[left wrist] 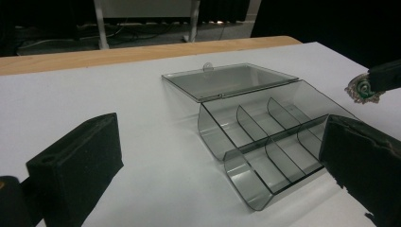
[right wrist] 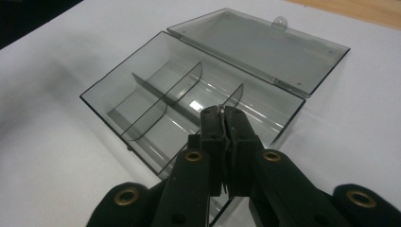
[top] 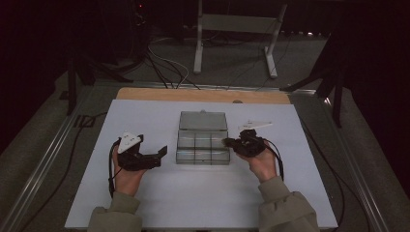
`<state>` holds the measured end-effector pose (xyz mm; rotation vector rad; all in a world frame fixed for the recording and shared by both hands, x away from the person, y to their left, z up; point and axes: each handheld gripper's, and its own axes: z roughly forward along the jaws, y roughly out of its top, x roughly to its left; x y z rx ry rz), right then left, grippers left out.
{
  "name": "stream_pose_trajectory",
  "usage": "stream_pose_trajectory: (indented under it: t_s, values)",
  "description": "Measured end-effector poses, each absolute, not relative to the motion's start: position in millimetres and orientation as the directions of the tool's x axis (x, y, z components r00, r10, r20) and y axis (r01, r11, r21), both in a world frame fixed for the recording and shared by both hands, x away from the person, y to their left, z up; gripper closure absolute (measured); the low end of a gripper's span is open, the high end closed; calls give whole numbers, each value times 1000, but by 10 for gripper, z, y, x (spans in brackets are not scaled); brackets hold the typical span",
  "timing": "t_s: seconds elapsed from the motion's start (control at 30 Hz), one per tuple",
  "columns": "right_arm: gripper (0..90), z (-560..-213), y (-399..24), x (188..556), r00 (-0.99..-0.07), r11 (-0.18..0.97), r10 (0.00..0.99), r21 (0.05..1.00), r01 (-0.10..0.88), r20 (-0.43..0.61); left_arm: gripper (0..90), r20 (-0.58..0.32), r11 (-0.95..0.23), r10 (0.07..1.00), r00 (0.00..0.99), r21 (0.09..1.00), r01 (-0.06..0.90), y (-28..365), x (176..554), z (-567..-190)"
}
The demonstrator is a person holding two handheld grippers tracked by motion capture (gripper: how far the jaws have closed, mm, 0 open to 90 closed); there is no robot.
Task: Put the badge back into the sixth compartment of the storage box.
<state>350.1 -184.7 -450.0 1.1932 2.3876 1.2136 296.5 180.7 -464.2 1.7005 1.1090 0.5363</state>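
While the person's left gripper [top: 162, 151] rests on the white table [top: 145, 203] just left of the clear compartment box [top: 203, 147], its jaws stand wide apart with nothing between them; in the left gripper view the two black pads [left wrist: 75, 165] frame bare table and the near corner of the box, touching neither. The box sits near the middle of the table, its hinged lid [top: 203, 121] swung fully back and lying flat behind the tray, so the divided compartments are open to the room, and I can make out nothing lying in them. To the right, the right gripper [top: 226, 142] hangs over the box's right end with its jaws clenched together. In the right gripper view the pads meet tightly and something thin and glinting shows at their tips, and the left gripper view catches a small round, toothed metal piece [left wrist: 361, 90] at that gripper's end, though I cannot tell exactly what it is. My worry is the drop: the piece looks tiny and pinched only by its edge, so letting go while not squarely above one compartment could send it onto a divider or over the wall. The box also looks light, and with the left gripper not steadying it, a nudge from the right jaws could slide it.
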Motion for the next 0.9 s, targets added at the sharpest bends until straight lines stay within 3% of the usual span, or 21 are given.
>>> stream_pose_trajectory:
  t_s: [0.9]
  values:
    - [885,-4771,-1631,3535,-669,396,721,684,612,181,6,-145,-85,864,482,902,422,1816,2963,-4640]
